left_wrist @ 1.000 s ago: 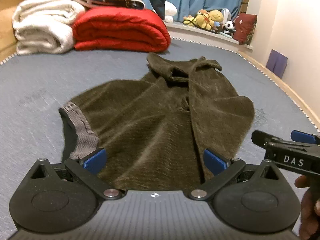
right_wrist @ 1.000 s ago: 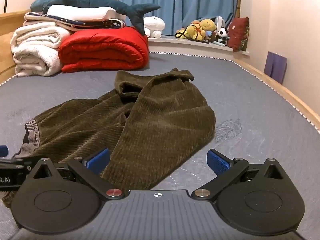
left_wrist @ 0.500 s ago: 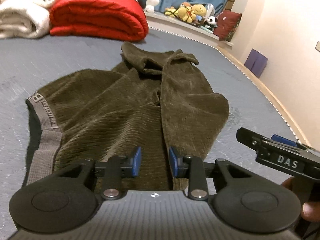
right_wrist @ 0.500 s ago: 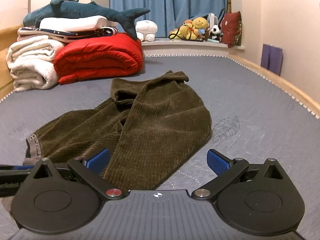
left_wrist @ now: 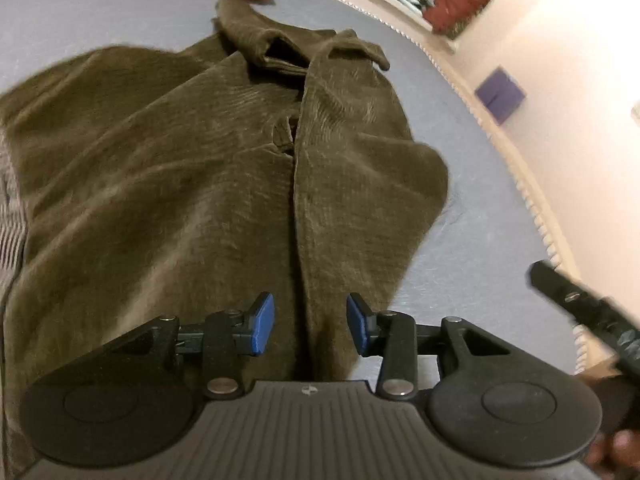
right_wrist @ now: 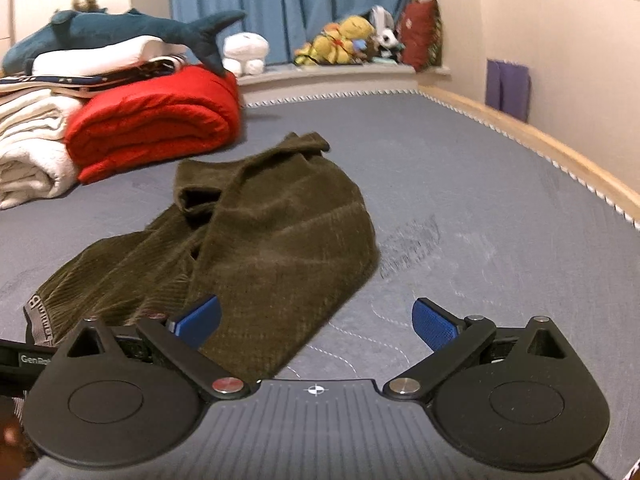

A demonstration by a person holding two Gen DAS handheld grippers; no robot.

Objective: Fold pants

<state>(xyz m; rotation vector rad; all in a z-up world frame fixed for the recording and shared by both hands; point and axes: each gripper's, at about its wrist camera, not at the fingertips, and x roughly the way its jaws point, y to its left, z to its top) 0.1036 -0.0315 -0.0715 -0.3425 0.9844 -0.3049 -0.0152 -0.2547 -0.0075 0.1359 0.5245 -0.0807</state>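
Note:
Olive corduroy pants (left_wrist: 180,184) lie crumpled on the grey mattress (left_wrist: 480,240), one leg folded over the other, the grey waistband (left_wrist: 8,216) at the left. My left gripper (left_wrist: 310,320) points down over the near end of the pants. Its jaws are half apart and opening, straddling the folded leg's edge, and the pads do not press on the cloth. In the right wrist view the pants (right_wrist: 272,240) lie ahead and to the left. My right gripper (right_wrist: 316,320) is wide, closing slightly, and holds nothing. Its left finger is over the pants' near edge and its right finger over bare mattress (right_wrist: 480,200).
A red folded blanket (right_wrist: 152,120), white towels (right_wrist: 28,152) and a blue shark plush (right_wrist: 120,32) are stacked at the far left. Soft toys (right_wrist: 344,40) line the window ledge. A wooden bed edge (right_wrist: 540,140) runs along the right, with a purple bag (right_wrist: 506,88) behind it.
My left gripper moved forward and tipped down over the pants. Its jaws went from wide to narrow, then widened a little. The right gripper shifted slightly and rolled, its jaws staying wide.

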